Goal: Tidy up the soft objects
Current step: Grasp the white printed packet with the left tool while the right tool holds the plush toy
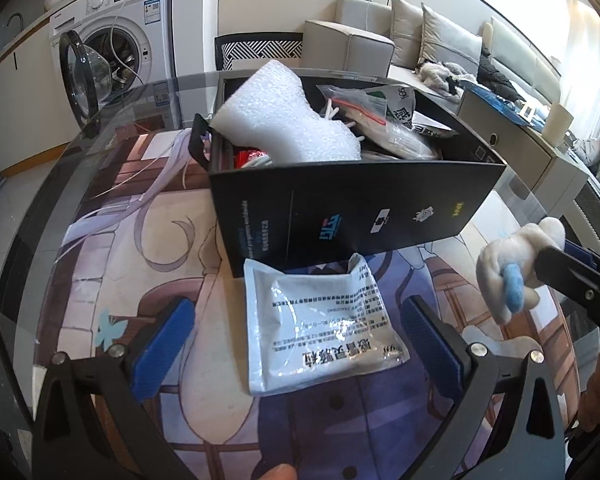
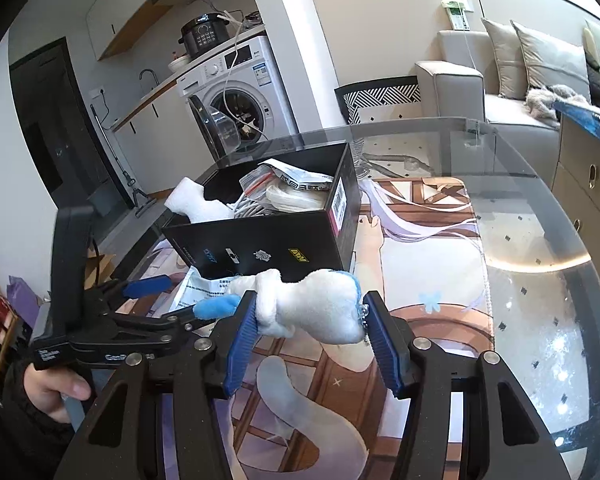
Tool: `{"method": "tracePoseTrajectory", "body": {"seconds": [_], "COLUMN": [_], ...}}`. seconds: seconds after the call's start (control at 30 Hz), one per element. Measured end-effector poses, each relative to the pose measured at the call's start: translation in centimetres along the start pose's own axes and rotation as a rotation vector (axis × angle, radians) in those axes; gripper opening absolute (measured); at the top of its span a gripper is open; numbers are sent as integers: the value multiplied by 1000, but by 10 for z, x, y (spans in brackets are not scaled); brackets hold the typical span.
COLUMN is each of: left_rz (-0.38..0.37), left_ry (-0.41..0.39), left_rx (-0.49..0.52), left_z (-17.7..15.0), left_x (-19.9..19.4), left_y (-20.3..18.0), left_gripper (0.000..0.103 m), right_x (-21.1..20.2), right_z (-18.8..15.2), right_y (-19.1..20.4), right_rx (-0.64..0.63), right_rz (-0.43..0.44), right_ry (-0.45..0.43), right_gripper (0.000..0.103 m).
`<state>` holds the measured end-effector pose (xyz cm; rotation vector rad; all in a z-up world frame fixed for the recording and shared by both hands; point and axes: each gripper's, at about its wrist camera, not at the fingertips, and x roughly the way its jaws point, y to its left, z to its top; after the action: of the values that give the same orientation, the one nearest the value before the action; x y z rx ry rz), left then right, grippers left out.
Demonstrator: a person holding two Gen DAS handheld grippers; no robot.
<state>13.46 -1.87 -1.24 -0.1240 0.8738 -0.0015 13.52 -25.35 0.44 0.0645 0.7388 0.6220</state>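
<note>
half the white pouch (image 1: 324,326) behind the open left tool (image 1: 300,340)

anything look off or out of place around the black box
Yes. A white foam block sticks up over the rim of the black cardboard box rather than lying inside. A silvery printed pouch lies outside on the mat, partly tucked under the box's front wall.

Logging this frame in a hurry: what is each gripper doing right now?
Left gripper: open, holding nothing, jaws either side of the packet on the mat.
Right gripper: shut on the plush toy.
</note>
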Motion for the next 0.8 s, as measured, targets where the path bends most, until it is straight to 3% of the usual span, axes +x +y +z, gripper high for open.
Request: {"method": "tracePoseTrajectory", "body": {"seconds": [0.27,0.7,0.8], "left_rz": [71,85,71], "left_ry": [57,59,54], "left_rx": [40,26,41], "left_z": [5,8,5], "left_x": [16,20,17], "left_y": [-12,-13,-12], "left_gripper": [103,103,97], "right_x": [0,-9,-10], "right_z": [0,2,3], "right_y": [0,3,2], "right_rx": [5,5,9], "right_rz": [5,20,29], "right_ry": [-2,-10,-10], "right_gripper": [54,54,54]}}
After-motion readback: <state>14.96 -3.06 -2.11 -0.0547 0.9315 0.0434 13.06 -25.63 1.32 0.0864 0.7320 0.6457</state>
